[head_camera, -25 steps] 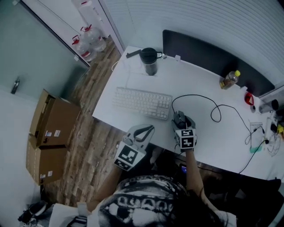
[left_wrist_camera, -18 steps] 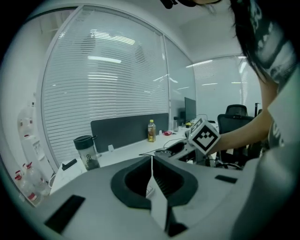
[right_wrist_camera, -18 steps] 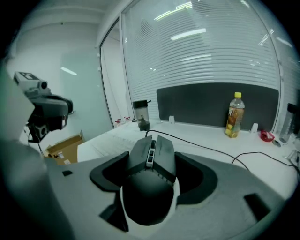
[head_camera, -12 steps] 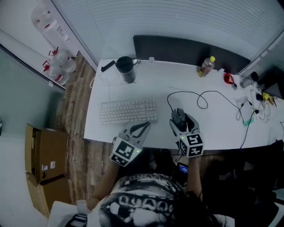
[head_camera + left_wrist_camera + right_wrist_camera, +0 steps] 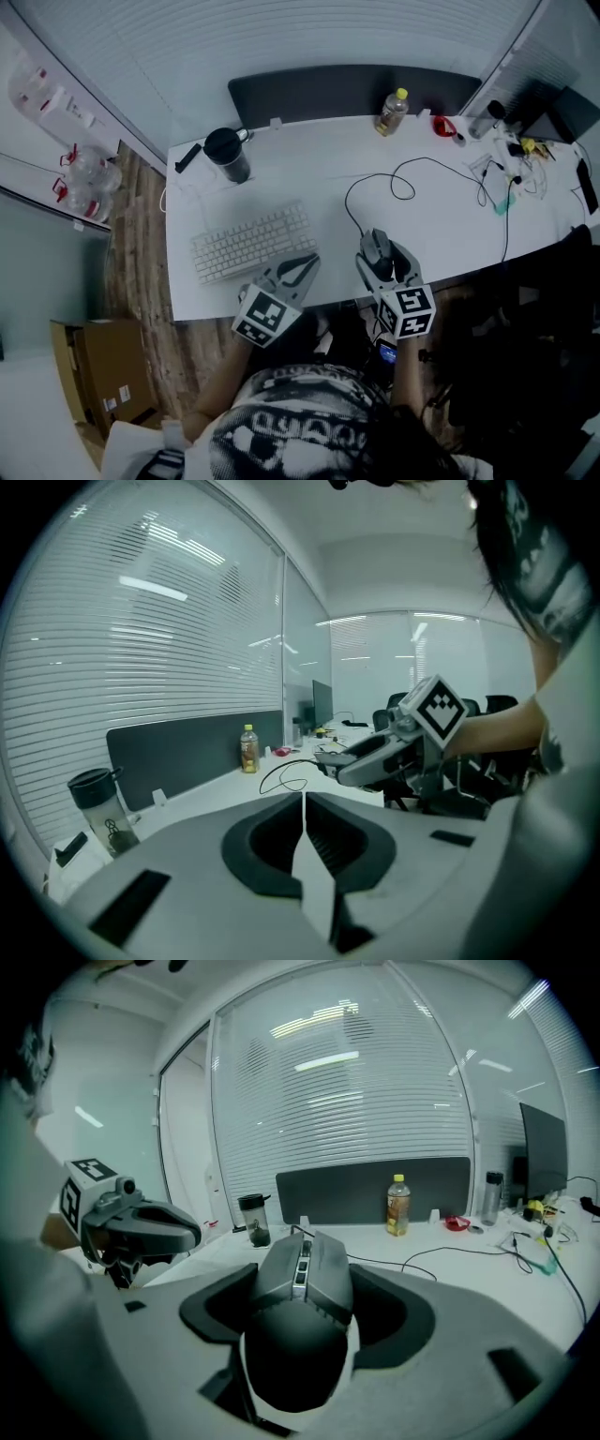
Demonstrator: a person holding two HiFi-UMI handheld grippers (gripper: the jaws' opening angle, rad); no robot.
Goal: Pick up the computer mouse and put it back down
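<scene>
Shows, at lower centre of the head view, the right gripper (image 5: pixel 380 265) clamped on the computer mouse (image 5: pixel 376 247), with the dark body lying lengthwise between both pads over the near edge of the white desk (image 5: pixel 309 183). Confirms the grip in the right gripper view: mouse (image 5: pixel 300 1283) filling the gap between the jaws, wheel end pointing away toward the desk.

Traces the black cable (image 5: pixel 389 187) from the mouse's front up the frame in loops across the desk's centre right, the nearest thing lying ahead of the mouse.

Places the left gripper (image 5: pixel 302 267) just left of the right one, also at the desk's near edge. Shows its jaws pressed together on nothing in the left gripper view.

Sets the white keyboard (image 5: pixel 251 242) directly above the left gripper, angled, at left centre of the desk.

Locates a dark tumbler (image 5: pixel 228 155) at the desk's upper left, a yellow-capped bottle (image 5: pixel 392 111) at upper centre before the dark partition panel (image 5: pixel 347 89), a small red object (image 5: pixel 443 125) just right of the bottle, and a tangle of cords and small items (image 5: pixel 511 155) at upper right.

Puts a cardboard box (image 5: pixel 98 370) on the wooden floor at lower left.
</scene>
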